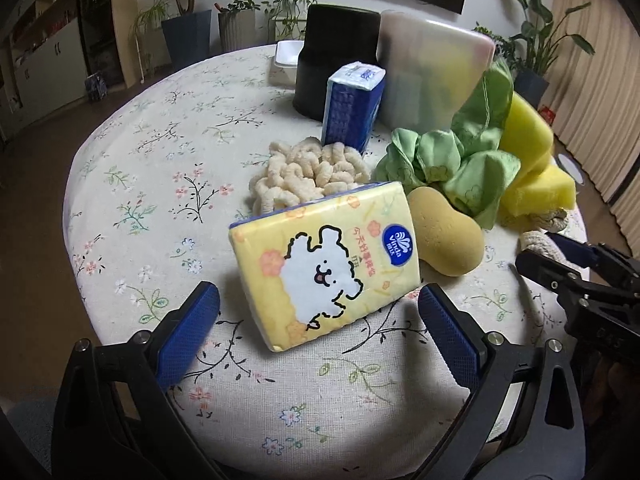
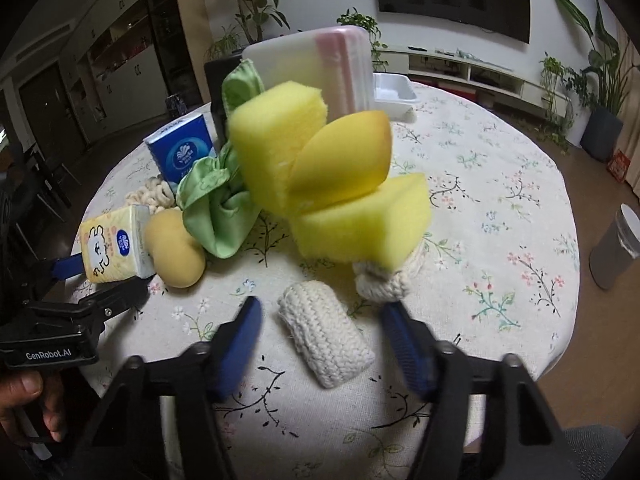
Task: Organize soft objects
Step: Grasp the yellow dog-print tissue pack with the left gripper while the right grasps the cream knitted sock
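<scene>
My left gripper (image 1: 318, 308) is open around the near end of a yellow tissue pack (image 1: 326, 264) with a cartoon dog, which stands tilted on the table; the pads are apart from it. The pack also shows in the right wrist view (image 2: 114, 244). My right gripper (image 2: 320, 336) is open with a cream knitted roll (image 2: 326, 338) between its fingers, untouched. Behind lie a tan peanut-shaped sponge (image 1: 446, 232), a green cloth (image 1: 464, 160), yellow sponges (image 2: 360, 220), an orange egg sponge (image 2: 344, 160), a cream chenille piece (image 1: 308, 176) and a blue tissue pack (image 1: 354, 106).
A round table with a floral cloth (image 1: 160, 184) holds everything. A black container (image 1: 336, 60) and a translucent lidded box (image 1: 432, 76) stand at the back, with a white tray (image 2: 394, 92). A knotted cream rope piece (image 2: 382, 278) lies under the yellow sponge. A grey bin (image 2: 618, 246) stands on the floor.
</scene>
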